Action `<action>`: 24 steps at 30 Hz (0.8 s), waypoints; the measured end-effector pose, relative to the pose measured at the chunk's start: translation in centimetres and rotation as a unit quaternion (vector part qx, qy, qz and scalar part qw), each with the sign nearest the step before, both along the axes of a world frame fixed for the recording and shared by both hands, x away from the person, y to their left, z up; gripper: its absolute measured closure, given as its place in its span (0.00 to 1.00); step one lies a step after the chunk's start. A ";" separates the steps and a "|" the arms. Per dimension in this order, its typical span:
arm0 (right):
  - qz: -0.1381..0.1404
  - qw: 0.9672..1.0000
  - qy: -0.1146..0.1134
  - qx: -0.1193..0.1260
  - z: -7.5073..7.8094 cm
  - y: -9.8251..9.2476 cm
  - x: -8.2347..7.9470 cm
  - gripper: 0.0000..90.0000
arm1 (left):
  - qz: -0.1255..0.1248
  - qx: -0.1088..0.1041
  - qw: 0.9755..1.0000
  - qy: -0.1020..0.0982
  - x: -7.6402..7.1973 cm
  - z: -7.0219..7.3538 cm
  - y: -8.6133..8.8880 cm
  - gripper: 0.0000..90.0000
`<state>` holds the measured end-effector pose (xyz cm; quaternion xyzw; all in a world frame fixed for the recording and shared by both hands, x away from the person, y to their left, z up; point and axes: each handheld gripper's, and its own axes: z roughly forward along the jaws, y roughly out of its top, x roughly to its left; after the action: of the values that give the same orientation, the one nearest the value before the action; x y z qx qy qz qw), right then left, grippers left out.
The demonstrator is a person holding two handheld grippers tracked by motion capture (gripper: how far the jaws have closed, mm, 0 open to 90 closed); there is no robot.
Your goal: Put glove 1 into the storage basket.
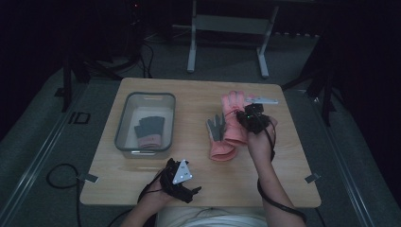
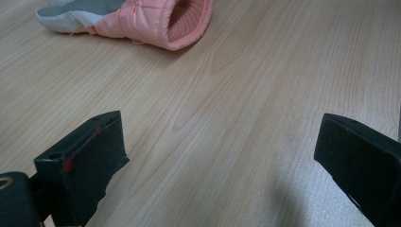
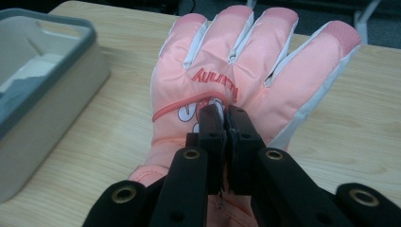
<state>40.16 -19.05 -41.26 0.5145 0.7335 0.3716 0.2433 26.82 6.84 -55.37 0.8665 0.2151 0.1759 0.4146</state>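
A pink winter glove (image 3: 236,66) with white seams hangs above the wooden table (image 1: 189,94), its fingers pointing away. My right gripper (image 3: 226,113) is shut on the fabric at the back of this pink glove (image 1: 232,109); in the high view the right gripper (image 1: 243,118) is right of centre. A second glove (image 1: 216,127) lies palm up beside it, grey palm and pink cuff (image 2: 184,23). My left gripper (image 1: 183,180) rests near the front edge, and the left gripper (image 2: 220,146) stands open with bare tabletop between its jaws.
A grey bin (image 1: 122,124) stands on the left half of the table with a grey and pink glove (image 1: 150,130) in it; the bin (image 3: 47,85) is close to the held glove's left. A metal frame (image 1: 227,28) stands on the floor behind the table.
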 end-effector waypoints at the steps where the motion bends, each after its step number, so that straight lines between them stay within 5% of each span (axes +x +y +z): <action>1: 0.002 1.000 0.000 0.000 0.0 0.5 0.0 0.96 | 0.000 0.001 1.000 -0.001 0.0 0.0 0.0 0.03; 8: -0.002 1.000 0.023 -0.003 -2.2 2.9 -0.2 0.96 | -0.004 0.000 1.000 -0.002 -0.1 0.1 0.0 0.03; 14: -0.010 0.998 0.055 -0.012 -5.0 3.3 0.5 0.95 | -0.005 0.001 1.000 0.000 0.0 0.0 -0.1 0.03; 24: -0.004 0.997 0.080 -0.020 -7.5 4.2 1.8 0.92 | -0.007 -0.001 1.000 0.003 -0.1 -0.1 -0.2 0.03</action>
<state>41.94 -14.84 -48.73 0.5404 0.7560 0.3134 0.1954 26.72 6.63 -55.51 0.8680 0.2105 0.1704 0.4163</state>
